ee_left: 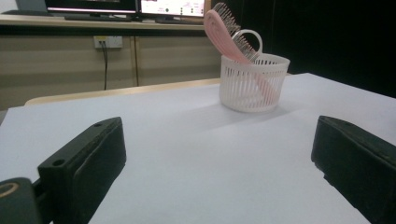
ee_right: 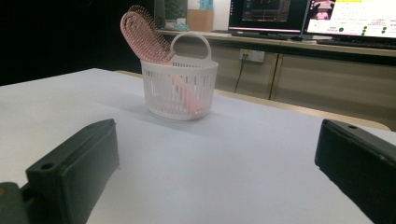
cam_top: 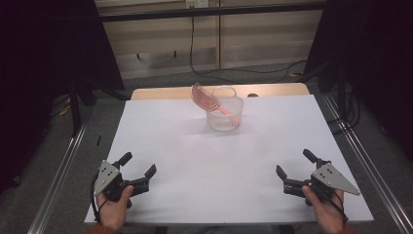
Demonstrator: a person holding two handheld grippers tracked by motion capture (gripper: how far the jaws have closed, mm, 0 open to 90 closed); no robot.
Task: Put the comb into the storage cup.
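Observation:
A small white slatted basket [cam_top: 224, 119] [ee_left: 252, 88] [ee_right: 179, 91] with a loop handle stands at the far middle of the white table [cam_top: 195, 161]. A pink hairbrush [cam_top: 202, 97] [ee_left: 223, 32] [ee_right: 142, 35] leans in it, handle down, its bristled head sticking out over the rim. My left gripper [cam_top: 139, 165] [ee_left: 215, 163] rests open near the front left edge, held by a hand, nothing between its jaws. At the front right my right gripper [cam_top: 293, 163] [ee_right: 215, 163] is also open and empty. Both point toward the basket from well short of it.
Bare wood [cam_top: 160, 92] shows at the table's far edge behind the white sheet. Metal rails [cam_top: 58, 180] run along both sides of the table. Cables [cam_top: 229, 70] lie on the floor beyond, and monitors [ee_right: 345, 18] stand on a bench farther back.

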